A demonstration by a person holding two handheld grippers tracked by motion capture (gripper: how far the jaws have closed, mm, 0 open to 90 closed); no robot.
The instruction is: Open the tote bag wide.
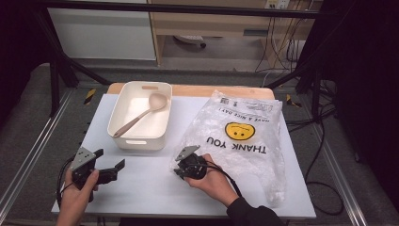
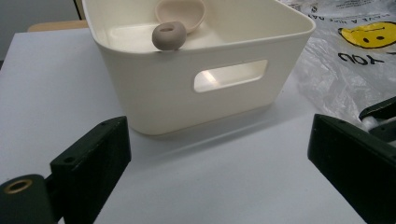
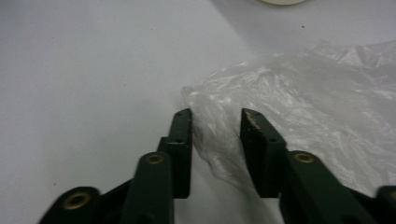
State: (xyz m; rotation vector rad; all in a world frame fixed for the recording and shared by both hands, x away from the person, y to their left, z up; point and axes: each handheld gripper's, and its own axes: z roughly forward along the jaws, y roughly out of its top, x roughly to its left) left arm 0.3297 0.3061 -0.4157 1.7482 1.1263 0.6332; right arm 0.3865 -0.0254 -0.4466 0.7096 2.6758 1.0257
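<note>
Right claw [image 3: 216,122] straddles crinkled clear plastic bag [image 3: 299,102] edge.

A white table [image 1: 141,188] stands on grey carpet [image 1: 28,117]; behind it, a wooden shelf unit [image 1: 211,23] and dangling cables [image 1: 282,47].

Lab-like recording room; black frame [image 1: 56,70] around table [image 1: 150,188]; trailing floor cables [image 1: 324,155]
</note>
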